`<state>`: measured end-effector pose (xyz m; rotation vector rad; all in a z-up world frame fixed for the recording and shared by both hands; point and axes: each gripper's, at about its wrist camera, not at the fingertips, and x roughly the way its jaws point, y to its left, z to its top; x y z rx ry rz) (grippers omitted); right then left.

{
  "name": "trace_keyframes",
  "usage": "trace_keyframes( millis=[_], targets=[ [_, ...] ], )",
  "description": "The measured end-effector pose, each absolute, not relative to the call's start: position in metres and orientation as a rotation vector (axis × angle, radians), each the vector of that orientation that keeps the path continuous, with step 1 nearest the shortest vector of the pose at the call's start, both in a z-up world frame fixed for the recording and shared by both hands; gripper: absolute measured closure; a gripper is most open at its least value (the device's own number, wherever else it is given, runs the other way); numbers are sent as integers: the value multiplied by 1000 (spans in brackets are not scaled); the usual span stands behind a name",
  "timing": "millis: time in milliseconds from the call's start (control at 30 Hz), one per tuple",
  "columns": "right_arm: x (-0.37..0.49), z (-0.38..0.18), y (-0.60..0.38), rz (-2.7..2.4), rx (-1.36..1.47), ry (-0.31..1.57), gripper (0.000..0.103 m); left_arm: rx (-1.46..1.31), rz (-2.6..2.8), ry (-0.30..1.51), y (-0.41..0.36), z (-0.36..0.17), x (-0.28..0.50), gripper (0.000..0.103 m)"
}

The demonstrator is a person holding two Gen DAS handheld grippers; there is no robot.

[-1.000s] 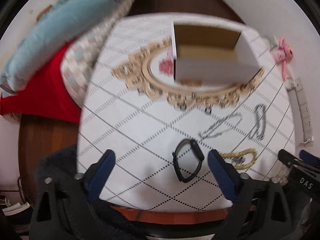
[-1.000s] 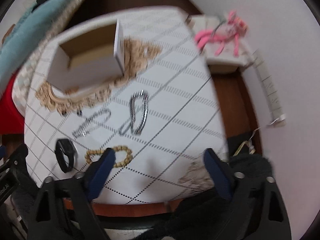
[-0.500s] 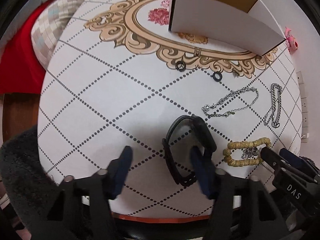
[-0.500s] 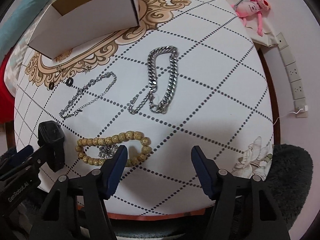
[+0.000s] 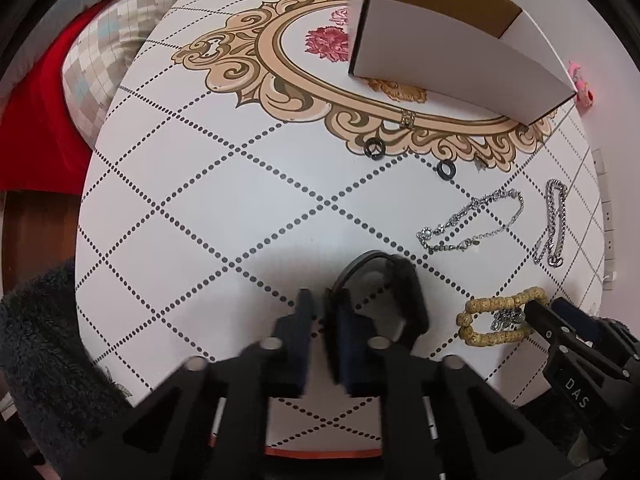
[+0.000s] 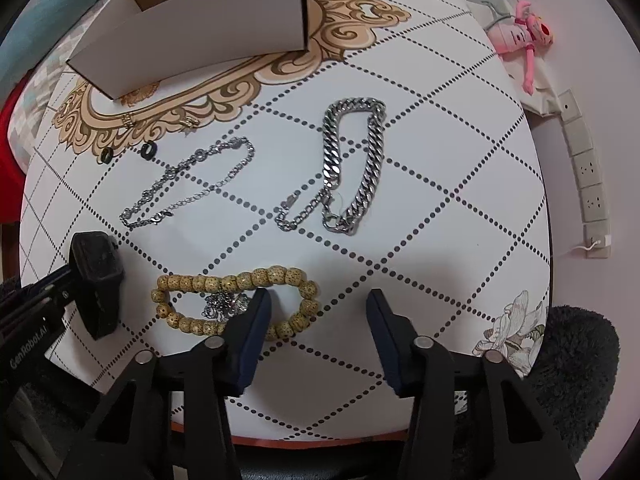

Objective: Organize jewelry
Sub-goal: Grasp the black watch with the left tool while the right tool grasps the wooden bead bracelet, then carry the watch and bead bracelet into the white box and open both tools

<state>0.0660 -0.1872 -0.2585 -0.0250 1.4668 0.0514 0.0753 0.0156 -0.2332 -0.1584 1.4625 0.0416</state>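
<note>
A black wristwatch (image 5: 404, 284) lies near the front edge of the white patterned table (image 5: 224, 208). My left gripper (image 5: 323, 310) points down and is shut on the watch's left strap. Just to the right lies a tan bead bracelet (image 6: 236, 276) with a small silver charm inside its loop. My right gripper (image 6: 318, 304) is over it, jaws closing. Its left finger sits inside the loop and the bracelet's right end lies between the pads, which do not press on it. An open white cardboard box (image 6: 200, 40) stands at the back.
A thin silver chain (image 6: 188, 184), a thick silver curb chain (image 6: 352, 164), two black rings (image 6: 149, 150) and a small gold ring (image 6: 128, 120) lie mid-table. A pink plush toy (image 6: 520, 36) and a power strip (image 6: 588, 176) are off to the right, and pillows (image 5: 100, 60) to the left.
Both grippers came down to the table. The left jaws went from wide open to closed on the watch strap. The right jaws narrowed around the bead bracelet's right end.
</note>
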Motion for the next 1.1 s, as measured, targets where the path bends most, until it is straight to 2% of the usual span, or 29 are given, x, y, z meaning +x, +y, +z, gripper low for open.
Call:
trace_keyframes(
  millis=[67,100,133,433,667,1100],
  targets=[
    [69,-257,-188,57,-34,1455,77,-175,38,1463,21,-234,77,99],
    [70,-256,-186,58,-41,1452,91,-183,34,1461,24,-234,77,99],
    [69,-254,-181,56,-47,1452,94,-183,32,1458,25,-233,76,99],
    [58,-233,-184,129,83,1411,94,-162,-4,1400,29,-202,69,99],
    [62,-189,-182,231,155,1341,94,-156,-22,1302,29,-153,79,99],
    [157,-83,-189,323,118,1100,94,-138,-73,1164,-3,-99,175,99]
  ],
)
